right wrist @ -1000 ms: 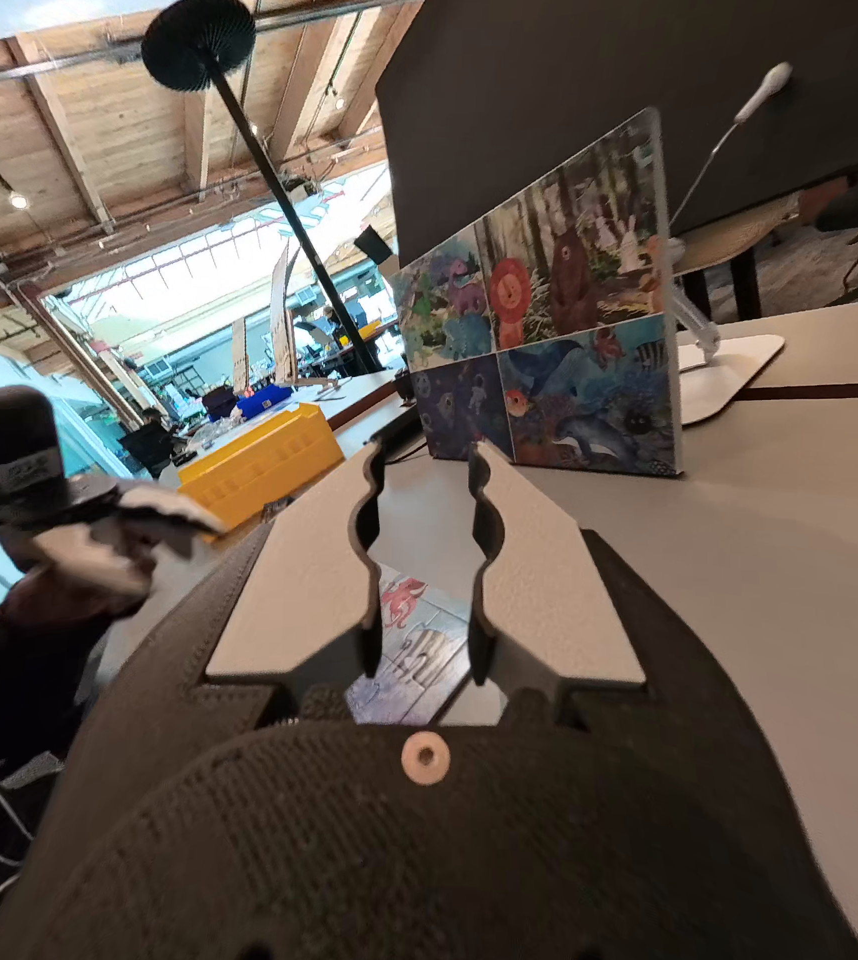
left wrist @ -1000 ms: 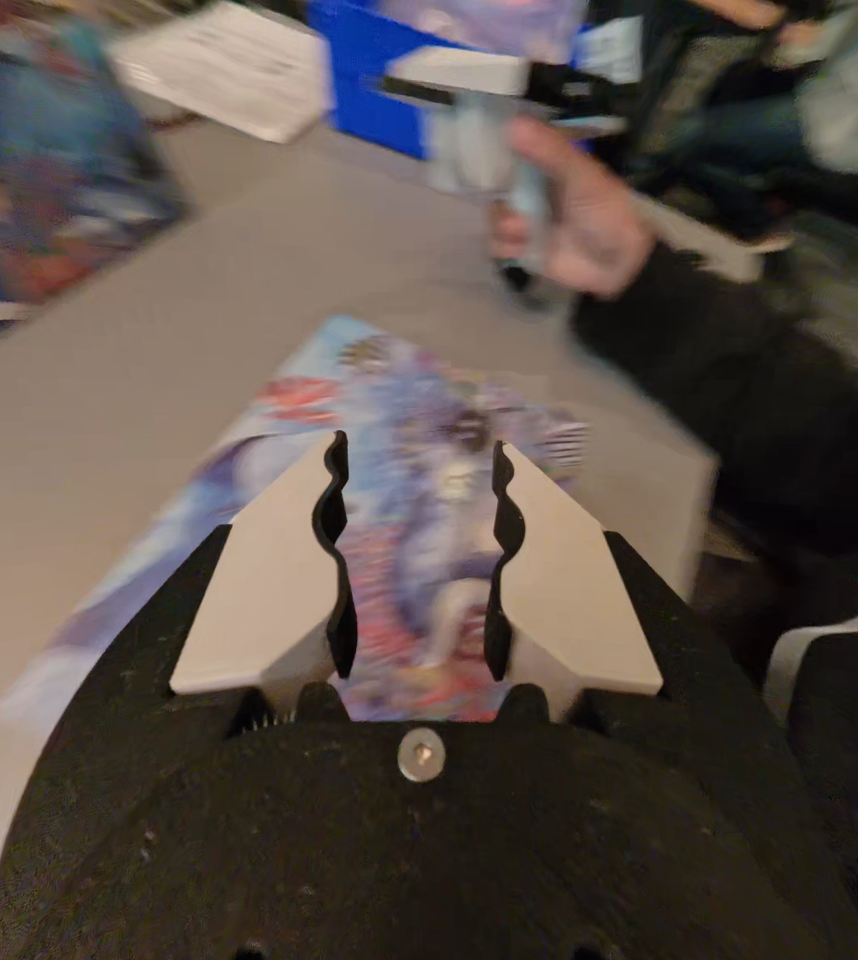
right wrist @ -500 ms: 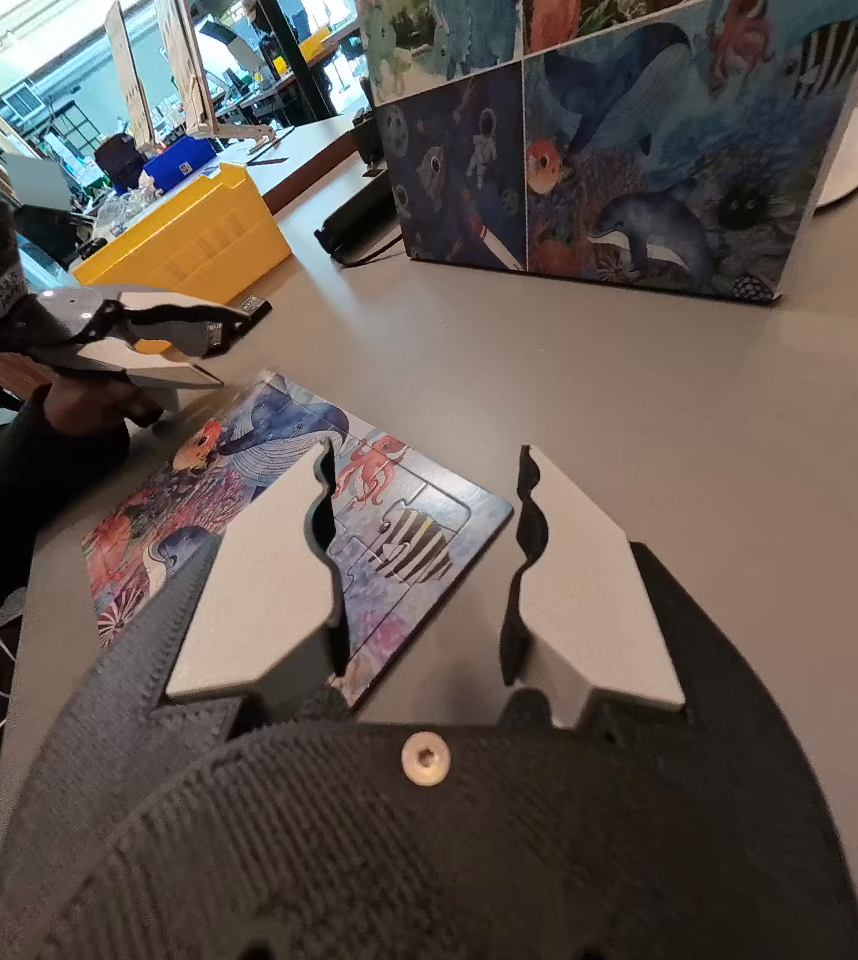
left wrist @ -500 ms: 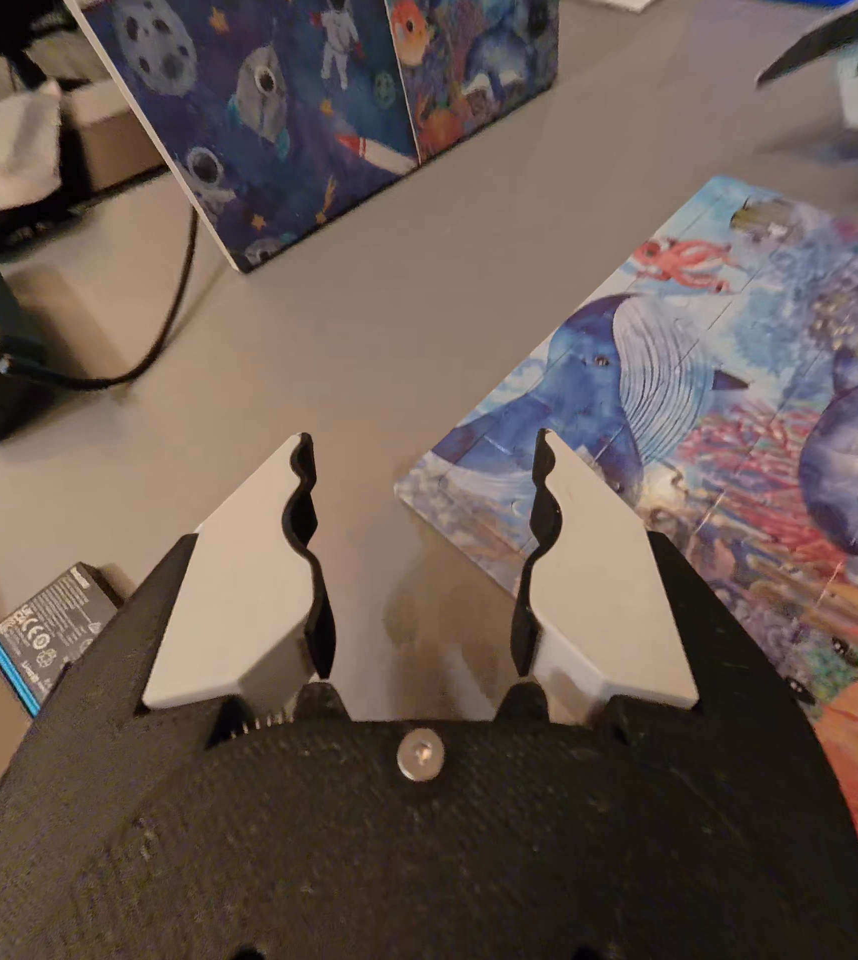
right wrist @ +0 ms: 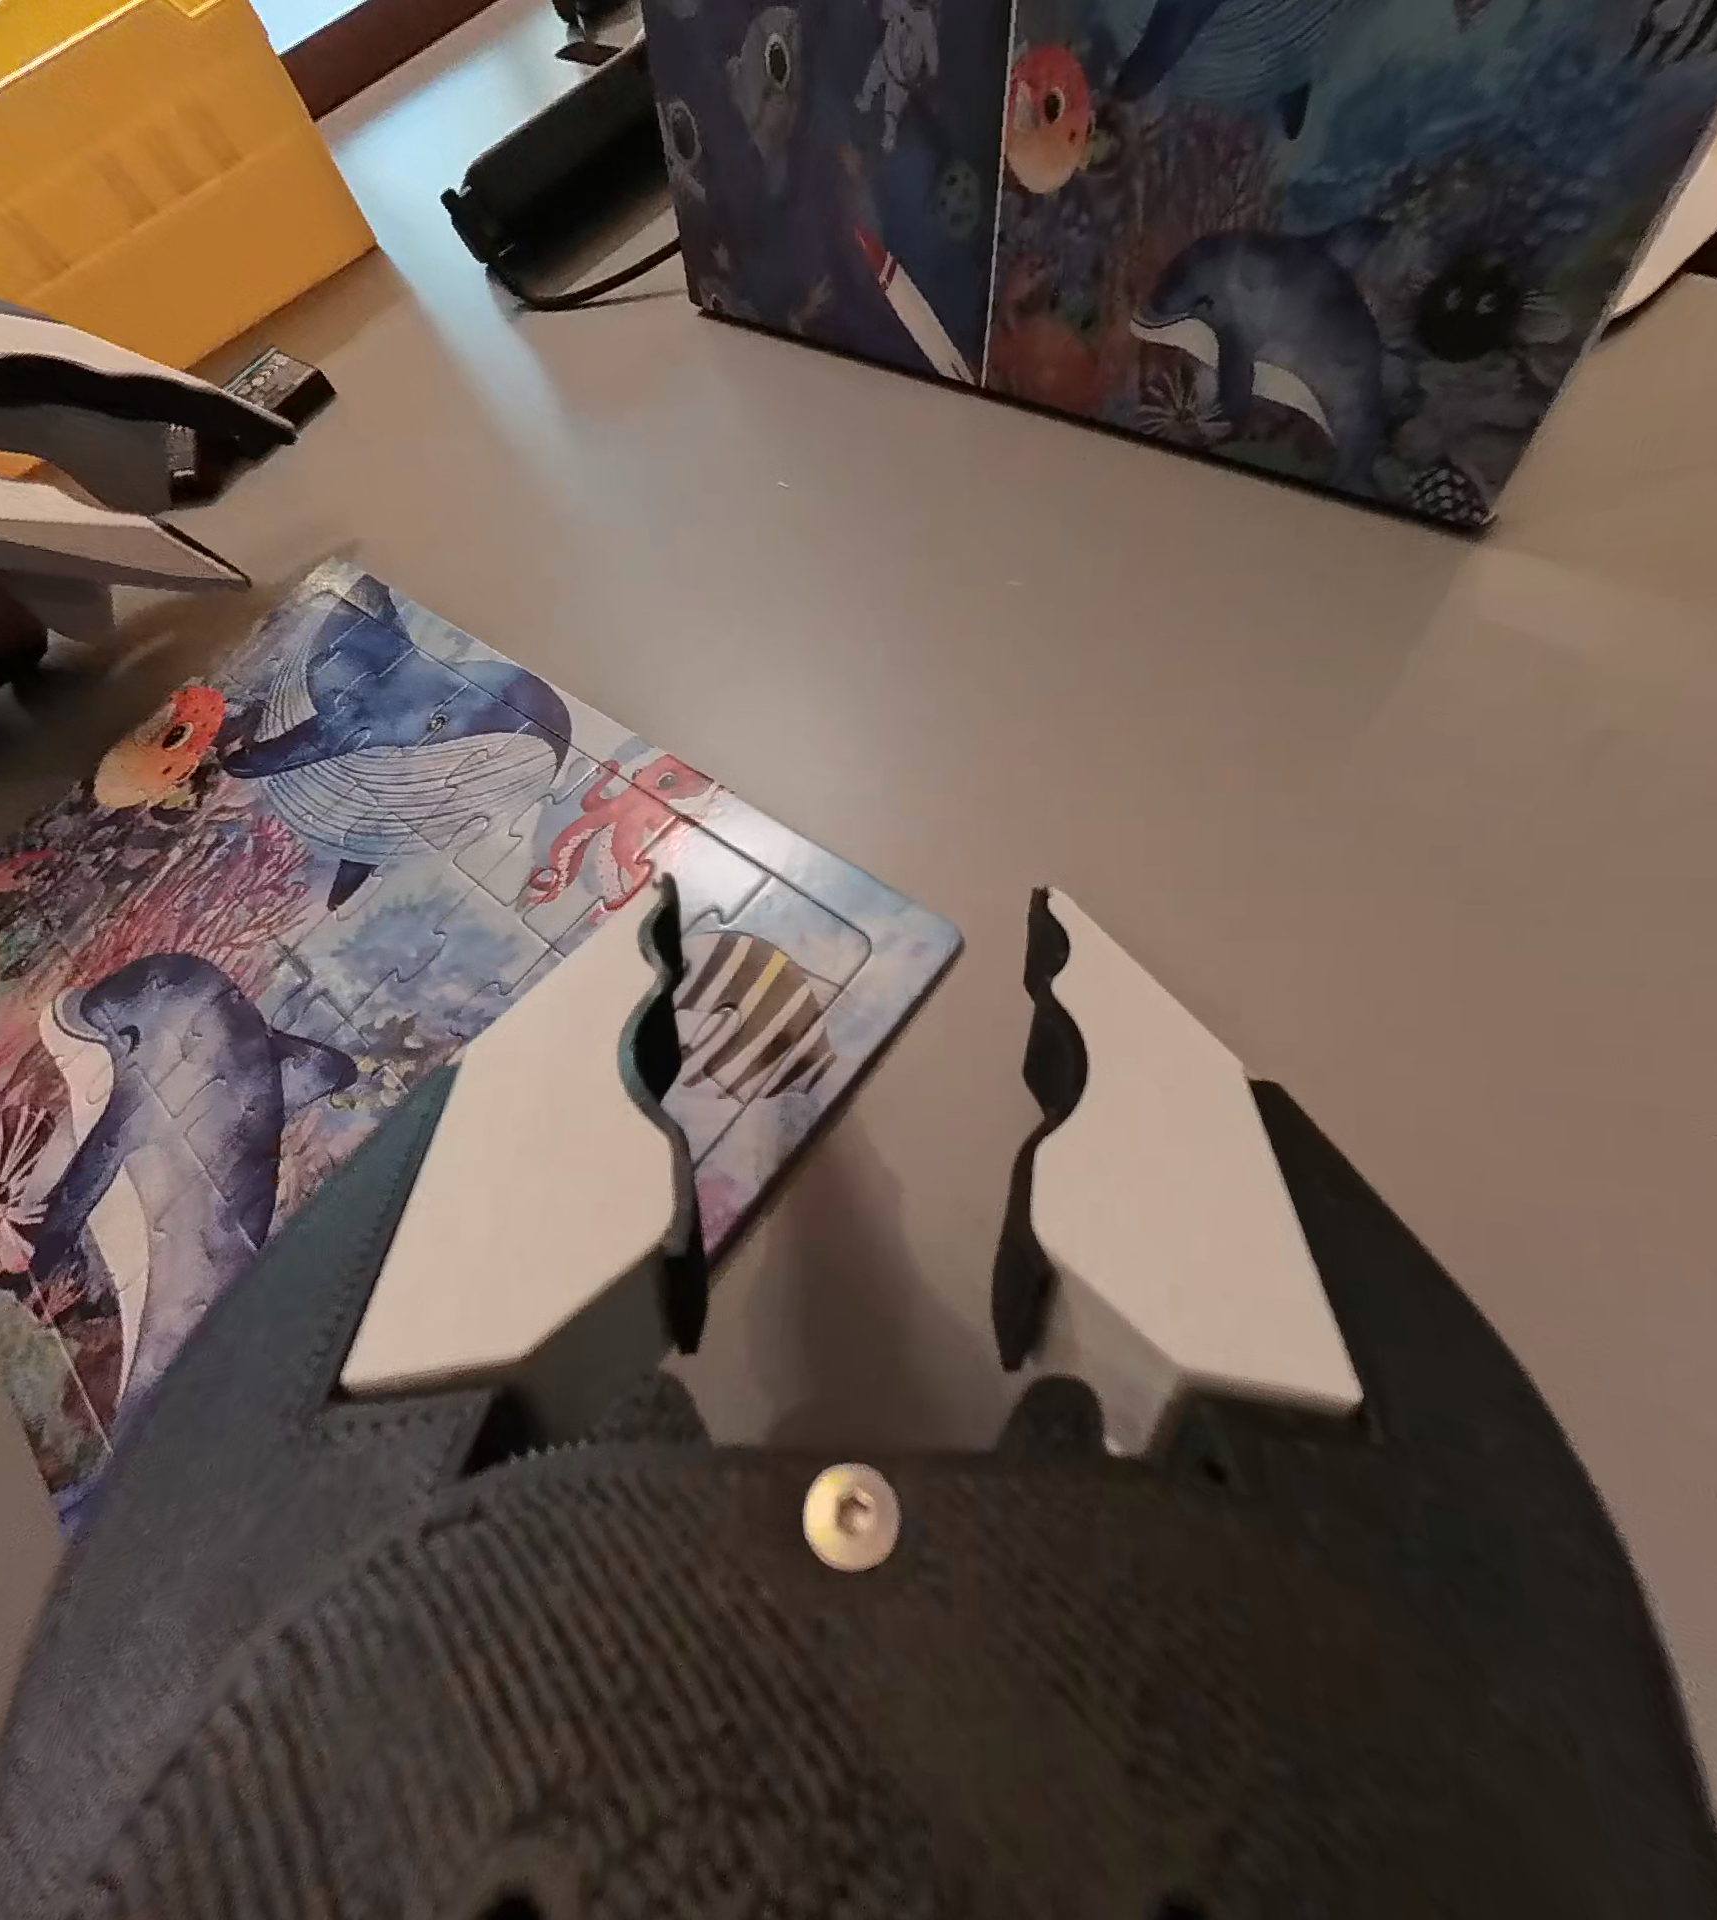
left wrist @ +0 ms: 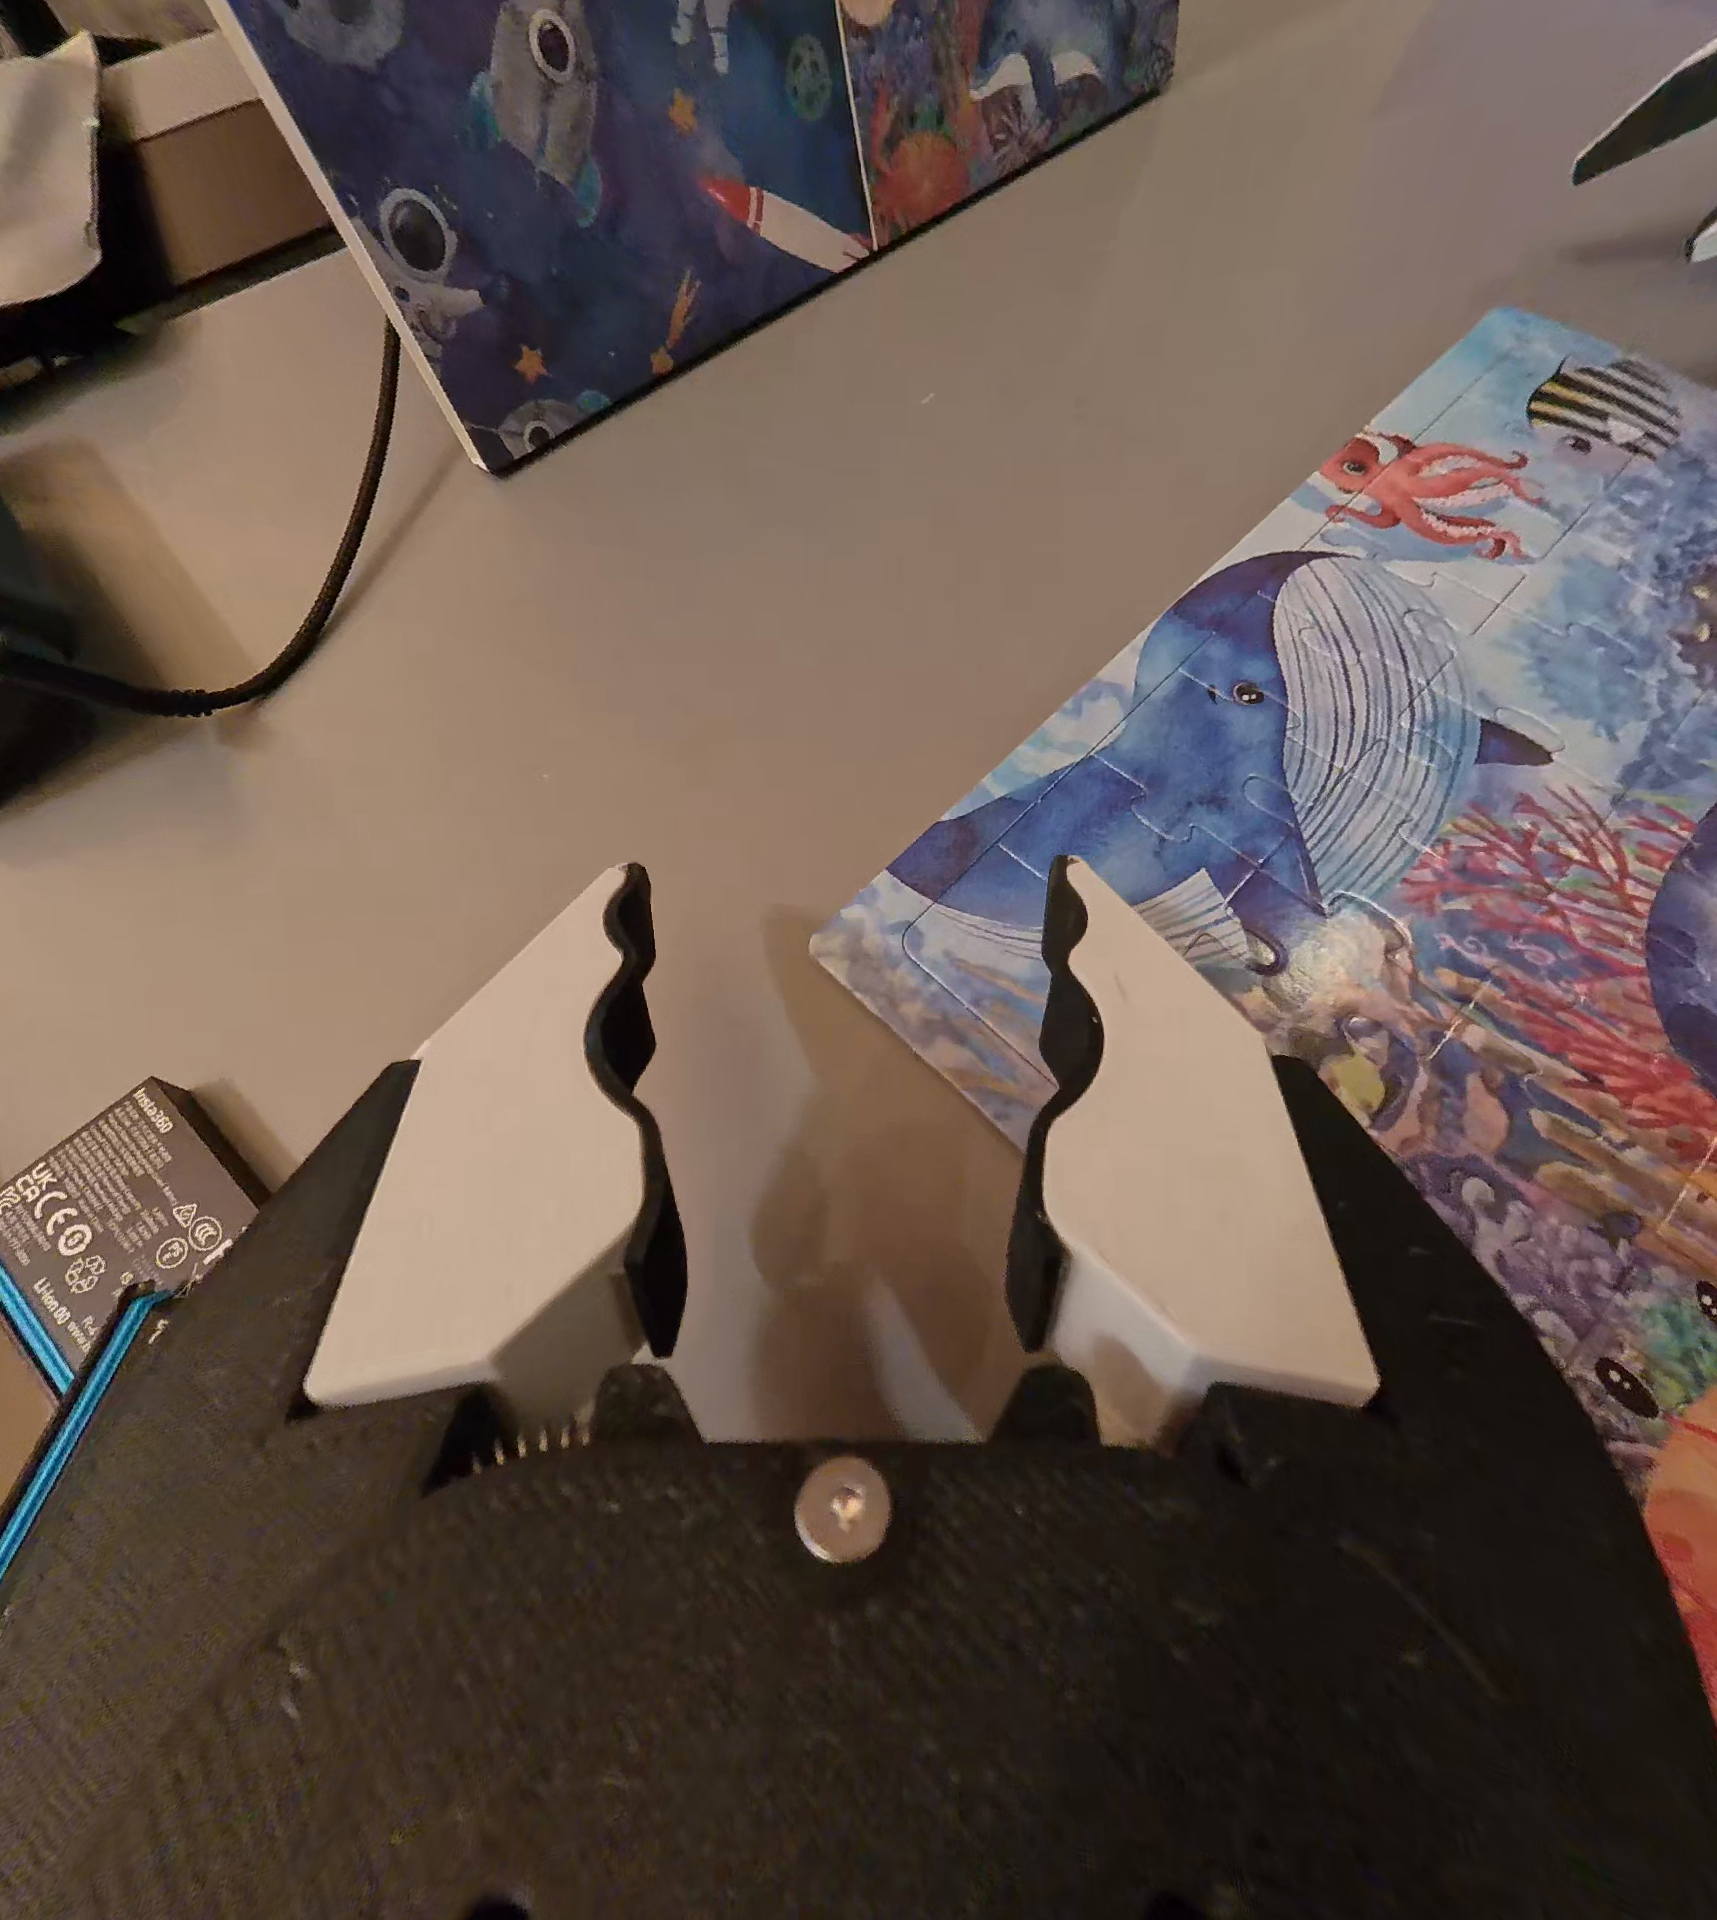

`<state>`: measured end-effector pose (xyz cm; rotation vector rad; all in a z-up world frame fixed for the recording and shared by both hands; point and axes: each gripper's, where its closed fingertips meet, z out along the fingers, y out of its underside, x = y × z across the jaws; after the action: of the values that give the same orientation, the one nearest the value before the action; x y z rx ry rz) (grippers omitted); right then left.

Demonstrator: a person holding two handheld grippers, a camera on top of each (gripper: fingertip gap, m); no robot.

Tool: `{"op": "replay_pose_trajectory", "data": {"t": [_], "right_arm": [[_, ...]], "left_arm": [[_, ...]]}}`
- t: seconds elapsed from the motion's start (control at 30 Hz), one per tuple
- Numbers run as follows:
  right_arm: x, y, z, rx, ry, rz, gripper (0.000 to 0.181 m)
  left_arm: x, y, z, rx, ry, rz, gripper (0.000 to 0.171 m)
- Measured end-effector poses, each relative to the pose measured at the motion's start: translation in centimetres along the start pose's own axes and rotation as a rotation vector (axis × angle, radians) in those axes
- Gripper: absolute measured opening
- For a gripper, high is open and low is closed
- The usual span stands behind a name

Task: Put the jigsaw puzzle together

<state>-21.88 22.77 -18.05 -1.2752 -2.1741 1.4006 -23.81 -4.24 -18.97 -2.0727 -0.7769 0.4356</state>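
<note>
Puzzle (left wrist: 1456,831) lies flat on the grey worktop (left wrist: 729,623), seemingly whole, with no gap or loose piece in view. Left tongs (left wrist: 843,883) hover wide open and empty at its near-left corner; right tongs (right wrist: 849,904) gape empty over the striped-fish corner. A good finish, I judge, is pressing seams flat gently, without sliding the sheet toward the picture box (right wrist: 1249,260).

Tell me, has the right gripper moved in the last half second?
Yes. In the right wrist view the puzzle box looms closer, so the right gripper has advanced toward it.
</note>
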Motion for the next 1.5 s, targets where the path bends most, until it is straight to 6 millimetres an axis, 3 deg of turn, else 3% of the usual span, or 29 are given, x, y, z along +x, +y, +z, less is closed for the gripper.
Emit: {"op": "replay_pose_trajectory", "data": {"t": [0.3, 0.43, 0.7, 0.83, 0.97, 1.07, 1.17, 1.33, 1.5], "right_arm": [[-0.4, 1.0, 0.7, -0.059, -0.008, 0.003, 0.076], [1.2, 1.4, 0.1, -0.105, 0.097, -0.056, 0.080], [1.3, -0.3, -1.4, -0.020, 0.127, -0.072, 0.078], [1.5, 1.2, -1.8, -0.064, 0.226, -0.181, 0.069], [-1.0, 2.8, -1.6, -0.068, 0.172, -0.159, 0.077], [-1.4, 3.4, -1.8, -0.081, 0.181, -0.137, 0.083], [-0.8, 3.3, -2.2, -0.064, 0.206, -0.117, 0.083], [1.7, 3.6, -3.5, -0.073, 0.330, -0.139, 0.086], [2.9, 3.2, -4.5, -0.044, 0.397, -0.142, 0.093]], "left_arm": [[-2.2, 0.8, -0.5, -0.017, -0.038, -0.148, 0.074], [-1.8, 0.3, -0.6, 0.008, 0.002, -0.161, 0.073], [-2.1, -0.2, -1.5, 0.041, -0.024, -0.172, 0.076], [-0.4, 1.4, -3.2, -0.005, -0.046, -0.185, 0.088], [3.2, 3.8, -4.8, -0.060, 0.002, -0.178, 0.095], [4.4, 3.6, -5.3, -0.063, 0.050, -0.187, 0.097], [3.9, 2.6, -4.9, -0.036, 0.048, -0.199, 0.095], [2.6, 3.0, -4.2, -0.052, -0.022, -0.161, 0.096], [2.4, 2.6, -4.5, -0.049, -0.075, -0.103, 0.097]]}}
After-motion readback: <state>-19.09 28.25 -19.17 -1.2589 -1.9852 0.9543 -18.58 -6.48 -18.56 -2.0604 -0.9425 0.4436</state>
